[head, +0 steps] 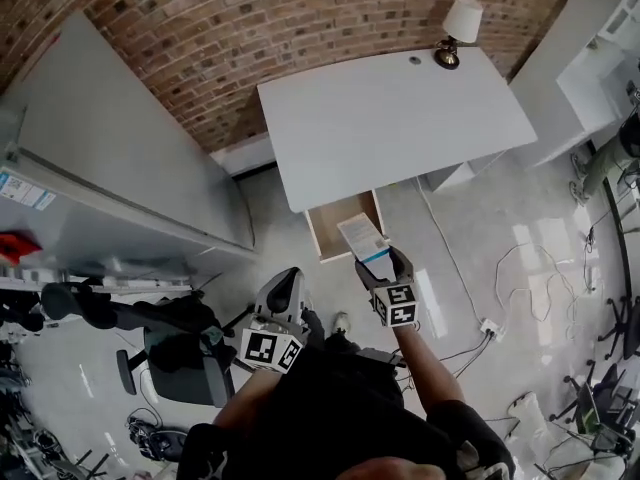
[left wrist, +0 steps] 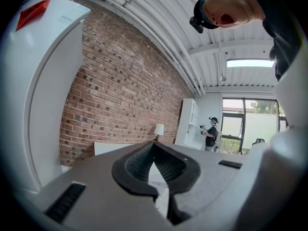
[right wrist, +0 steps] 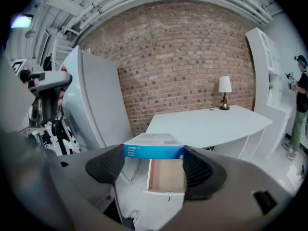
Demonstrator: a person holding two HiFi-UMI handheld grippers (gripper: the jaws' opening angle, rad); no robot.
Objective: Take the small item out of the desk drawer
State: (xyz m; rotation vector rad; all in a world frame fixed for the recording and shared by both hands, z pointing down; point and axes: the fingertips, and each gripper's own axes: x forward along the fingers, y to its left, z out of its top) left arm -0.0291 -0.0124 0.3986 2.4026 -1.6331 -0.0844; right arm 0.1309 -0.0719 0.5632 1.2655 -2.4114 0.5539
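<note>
White-and-blue flat box sits gripped between ribbed pads of right tool.

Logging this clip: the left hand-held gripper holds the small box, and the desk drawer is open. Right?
Not quite: the right hand-held gripper holds the small box, as the right gripper view shows. The desk drawer is open.

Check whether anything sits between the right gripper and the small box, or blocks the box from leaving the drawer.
Nothing visible does. The right gripper is shut on the small box, a pad on each side, and holds it in the air, clear of the open drawer below.
</note>
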